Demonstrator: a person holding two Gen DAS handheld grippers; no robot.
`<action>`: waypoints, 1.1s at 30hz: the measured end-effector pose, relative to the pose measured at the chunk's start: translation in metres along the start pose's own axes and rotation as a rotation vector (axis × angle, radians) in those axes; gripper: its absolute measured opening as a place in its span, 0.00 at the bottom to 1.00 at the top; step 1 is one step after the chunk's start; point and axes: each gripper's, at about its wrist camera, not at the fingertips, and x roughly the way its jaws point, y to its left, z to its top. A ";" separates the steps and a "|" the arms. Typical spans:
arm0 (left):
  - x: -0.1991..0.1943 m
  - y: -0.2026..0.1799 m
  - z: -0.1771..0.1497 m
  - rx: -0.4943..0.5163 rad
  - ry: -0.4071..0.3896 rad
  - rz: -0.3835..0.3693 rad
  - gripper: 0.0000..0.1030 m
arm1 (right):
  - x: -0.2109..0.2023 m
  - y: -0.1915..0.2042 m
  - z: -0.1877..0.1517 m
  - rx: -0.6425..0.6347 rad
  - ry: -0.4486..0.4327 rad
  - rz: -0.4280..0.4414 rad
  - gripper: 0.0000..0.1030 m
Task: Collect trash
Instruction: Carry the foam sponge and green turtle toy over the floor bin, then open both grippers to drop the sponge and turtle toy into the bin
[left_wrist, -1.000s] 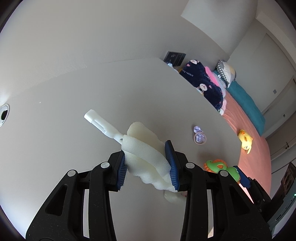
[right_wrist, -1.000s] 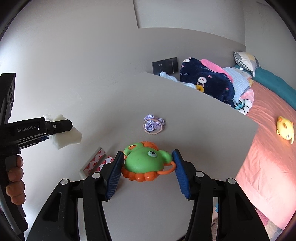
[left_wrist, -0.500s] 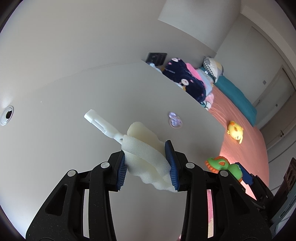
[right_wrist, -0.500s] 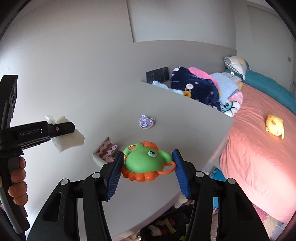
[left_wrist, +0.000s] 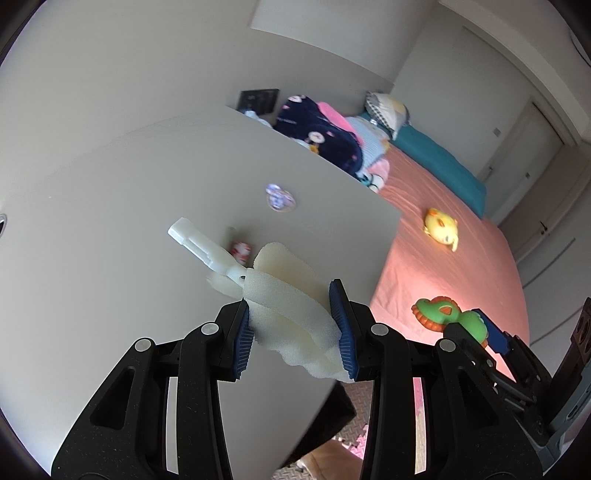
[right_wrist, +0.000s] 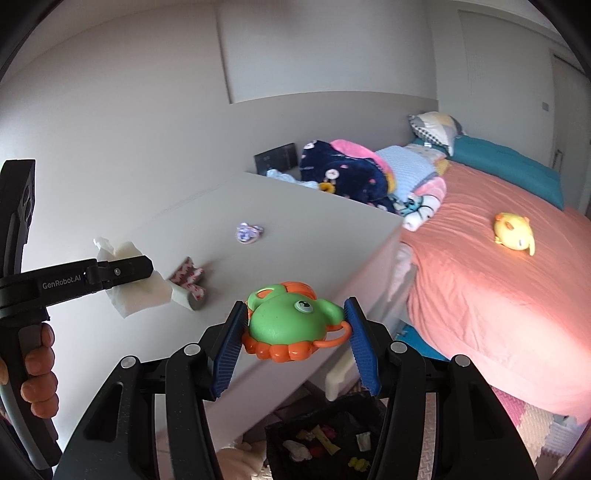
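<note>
My left gripper (left_wrist: 293, 325) is shut on a white foam sponge brush (left_wrist: 288, 299), whose plastic handle (left_wrist: 199, 245) sticks out up and left over the white table (left_wrist: 110, 221). The right wrist view shows that same sponge (right_wrist: 138, 291) at the left, with a hand on the gripper's grip. A green and orange frog toy (right_wrist: 291, 325) is clamped in my right gripper (right_wrist: 295, 339), near the table's front corner. Below it on the floor sits a black bin (right_wrist: 325, 443) with several scraps inside.
On the table lie a small purple item (right_wrist: 249, 232) and a red-and-white patterned roll (right_wrist: 190, 282). To the right stands a bed with a coral sheet (right_wrist: 498, 295), a yellow duck toy (right_wrist: 515, 232), a teal pillow and piled blankets (right_wrist: 351, 173). Foam mats cover the floor.
Both grippers have drawn back and to the right off the table, each keeping its hold. The table's edge, the bed and the black bin on the floor have come into view.
</note>
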 end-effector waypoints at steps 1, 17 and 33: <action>0.001 -0.004 -0.002 0.007 0.002 -0.005 0.37 | -0.003 -0.003 -0.002 0.004 -0.002 -0.006 0.54; 0.010 -0.067 -0.040 0.212 0.076 -0.091 0.37 | -0.055 -0.060 -0.032 0.107 -0.035 -0.127 0.54; 0.018 -0.108 -0.049 0.365 0.076 -0.071 0.92 | -0.081 -0.102 -0.035 0.240 -0.100 -0.190 0.72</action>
